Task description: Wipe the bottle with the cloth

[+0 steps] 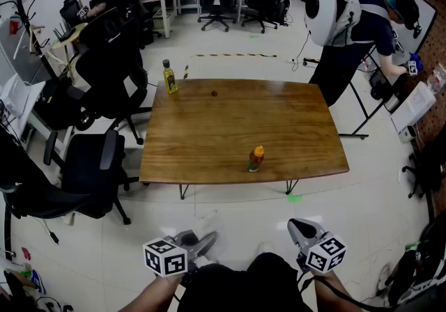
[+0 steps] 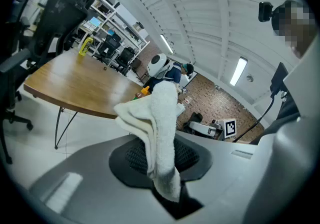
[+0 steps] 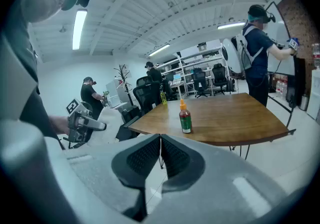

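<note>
Left gripper view shows the left hand-held gripper (image 2: 161, 170) pinching a white cloth (image 2: 161, 128); the head view doesn't resolve it. Right hand-held gripper (image 3: 160, 154) is pressed together, empty. Bottle (image 3: 185, 118), with orange cap and green label, stands upright near the counter's (image 1: 230, 119) front edge.

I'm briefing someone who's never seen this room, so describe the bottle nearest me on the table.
Find the large wooden table and look near its front edge, right of centre. A small bottle stands upright there alone. Its orange cap and reddish body with a green label set it apart from the yellow bottle at the far left corner.
</note>
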`<state>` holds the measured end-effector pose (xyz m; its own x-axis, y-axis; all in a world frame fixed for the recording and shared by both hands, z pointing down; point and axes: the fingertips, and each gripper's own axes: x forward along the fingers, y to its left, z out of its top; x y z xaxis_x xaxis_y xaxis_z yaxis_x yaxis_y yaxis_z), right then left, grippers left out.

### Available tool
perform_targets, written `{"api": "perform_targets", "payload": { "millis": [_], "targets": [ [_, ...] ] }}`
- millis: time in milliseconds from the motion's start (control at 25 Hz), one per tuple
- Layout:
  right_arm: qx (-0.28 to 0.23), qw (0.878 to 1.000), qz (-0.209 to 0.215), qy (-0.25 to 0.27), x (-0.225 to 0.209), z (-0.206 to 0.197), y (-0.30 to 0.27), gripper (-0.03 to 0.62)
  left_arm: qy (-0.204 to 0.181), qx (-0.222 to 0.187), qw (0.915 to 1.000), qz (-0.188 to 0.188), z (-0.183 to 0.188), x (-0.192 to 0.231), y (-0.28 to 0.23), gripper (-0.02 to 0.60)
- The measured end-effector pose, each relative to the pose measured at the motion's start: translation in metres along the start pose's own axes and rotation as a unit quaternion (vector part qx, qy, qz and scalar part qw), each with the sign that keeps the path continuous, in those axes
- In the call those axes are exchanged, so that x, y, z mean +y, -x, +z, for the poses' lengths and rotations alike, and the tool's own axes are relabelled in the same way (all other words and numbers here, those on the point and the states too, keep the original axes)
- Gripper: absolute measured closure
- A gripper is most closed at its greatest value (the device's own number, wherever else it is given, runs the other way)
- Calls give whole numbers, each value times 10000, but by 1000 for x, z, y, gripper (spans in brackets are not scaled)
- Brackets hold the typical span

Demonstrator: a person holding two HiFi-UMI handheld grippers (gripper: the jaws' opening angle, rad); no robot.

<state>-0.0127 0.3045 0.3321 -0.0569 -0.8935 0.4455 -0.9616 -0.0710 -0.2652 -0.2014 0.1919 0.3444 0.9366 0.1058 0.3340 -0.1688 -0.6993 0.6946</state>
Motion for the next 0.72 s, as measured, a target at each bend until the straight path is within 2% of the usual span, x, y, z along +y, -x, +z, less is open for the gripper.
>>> {"api": "perform_targets", "payload": {
  "millis": [120, 240, 480, 600, 720],
  "targets": [
    [-24, 9997, -10, 226, -10, 12, -15, 593, 10, -84, 10000, -22, 9, 4, -9, 479],
    [-63, 9987, 63, 494, -27, 31, -42, 566, -66, -109, 9999, 33, 24, 12, -26, 479],
    [-35, 9917, 612, 1129, -77, 80, -110, 517, -6, -467, 9978, 473, 62, 22, -68, 479],
    [173, 9809, 1006, 1658, -95, 93, -159, 487, 65, -680, 9946, 780, 80, 29, -90, 479],
    [378, 9601, 1551, 2295, -95, 98, -205, 462, 164, -859, 9901, 1094, 93, 32, -109, 479]
  ]
}}
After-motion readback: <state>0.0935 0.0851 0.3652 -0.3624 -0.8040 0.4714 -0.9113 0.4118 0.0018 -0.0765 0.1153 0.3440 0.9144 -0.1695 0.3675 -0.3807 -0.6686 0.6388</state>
